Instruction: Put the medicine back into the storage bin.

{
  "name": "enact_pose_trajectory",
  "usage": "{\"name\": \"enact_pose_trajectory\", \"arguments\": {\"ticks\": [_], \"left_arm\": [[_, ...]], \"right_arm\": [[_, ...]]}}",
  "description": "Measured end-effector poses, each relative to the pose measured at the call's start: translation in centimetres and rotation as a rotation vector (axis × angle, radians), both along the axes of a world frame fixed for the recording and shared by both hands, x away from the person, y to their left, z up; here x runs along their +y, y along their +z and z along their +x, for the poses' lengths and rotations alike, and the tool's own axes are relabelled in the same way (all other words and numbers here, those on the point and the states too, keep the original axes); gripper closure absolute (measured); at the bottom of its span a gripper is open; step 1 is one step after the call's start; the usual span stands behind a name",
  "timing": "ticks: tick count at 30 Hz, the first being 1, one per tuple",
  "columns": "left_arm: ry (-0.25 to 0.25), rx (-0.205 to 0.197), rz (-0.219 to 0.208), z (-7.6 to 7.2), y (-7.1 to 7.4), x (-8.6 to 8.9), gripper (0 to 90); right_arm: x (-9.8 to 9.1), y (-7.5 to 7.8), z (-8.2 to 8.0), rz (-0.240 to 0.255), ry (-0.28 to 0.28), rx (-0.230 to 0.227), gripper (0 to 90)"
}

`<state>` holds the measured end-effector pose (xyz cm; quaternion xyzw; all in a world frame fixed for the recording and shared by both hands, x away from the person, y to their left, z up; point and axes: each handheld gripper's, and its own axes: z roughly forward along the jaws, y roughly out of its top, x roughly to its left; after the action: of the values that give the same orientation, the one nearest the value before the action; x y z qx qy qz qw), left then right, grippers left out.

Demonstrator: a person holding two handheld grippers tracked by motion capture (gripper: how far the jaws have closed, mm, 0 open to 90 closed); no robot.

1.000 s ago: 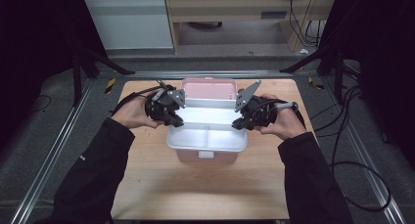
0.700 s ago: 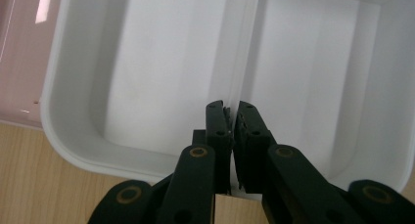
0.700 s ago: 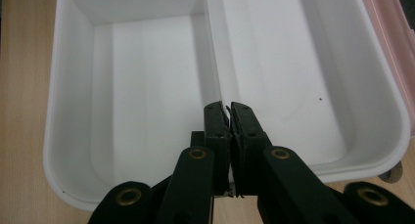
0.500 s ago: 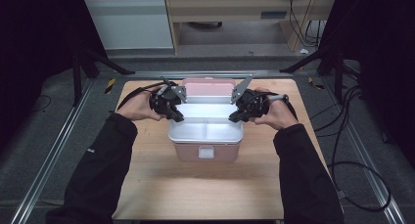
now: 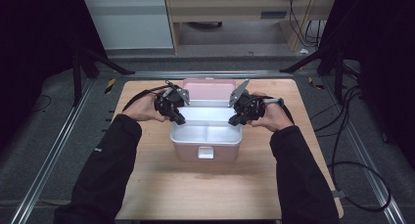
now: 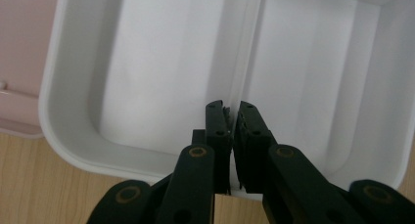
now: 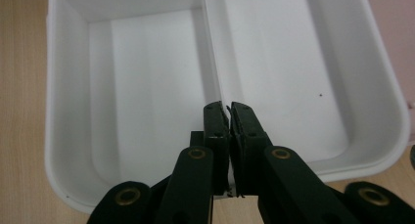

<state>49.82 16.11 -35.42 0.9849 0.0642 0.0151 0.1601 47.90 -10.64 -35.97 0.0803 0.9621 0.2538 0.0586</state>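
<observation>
We grip the white tray (image 5: 205, 132) by its end rims with both grippers (image 5: 177, 117) (image 5: 235, 119), fingers clamped; it has sunk into the pink box (image 5: 205, 150) mid-worktop (image 5: 161, 185), clear room around.

Wooden worktop (image 5: 161, 185) sat on metal rails (image 5: 58, 150); black cables (image 5: 352, 150) trailed on the floor (image 5: 29, 150); cabinets (image 5: 132, 18) stood behind.

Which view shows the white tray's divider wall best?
The right gripper view: the divider wall runs unobstructed up from the right gripper, splitting the white tray. The left gripper view shows it partly hidden behind the jaws; the high view shows it small and faint.
</observation>
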Motion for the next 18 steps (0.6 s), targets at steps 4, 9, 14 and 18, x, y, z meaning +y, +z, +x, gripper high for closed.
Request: {"name": "enact_pose_trajectory", "arguments": {"ticks": [4, 9, 14, 18], "left_arm": [[-0.003, 0.003, 0.014, -0.1, -0.3, -0.1, 85.4], [-0.003, 0.013, 0.027, 0.0, -0.9, -0.3, 85.5], [0.006, 0.023, 0.029, 0.0, -1.3, -0.3, 85.5], [0.016, 0.035, 0.001, -0.2, -1.4, 0.0, 85.5]], "right_arm": [[0.2, -0.6, 0.0, -0.009, -0.002, 0.009, 86.3], [0.1, -1.6, 0.1, 0.002, -0.017, 0.025, 85.5], [0.0, -2.0, 0.2, 0.007, -0.023, 0.021, 84.3], [-0.1, -2.1, 0.2, 0.015, -0.028, 0.021, 83.4]]}}
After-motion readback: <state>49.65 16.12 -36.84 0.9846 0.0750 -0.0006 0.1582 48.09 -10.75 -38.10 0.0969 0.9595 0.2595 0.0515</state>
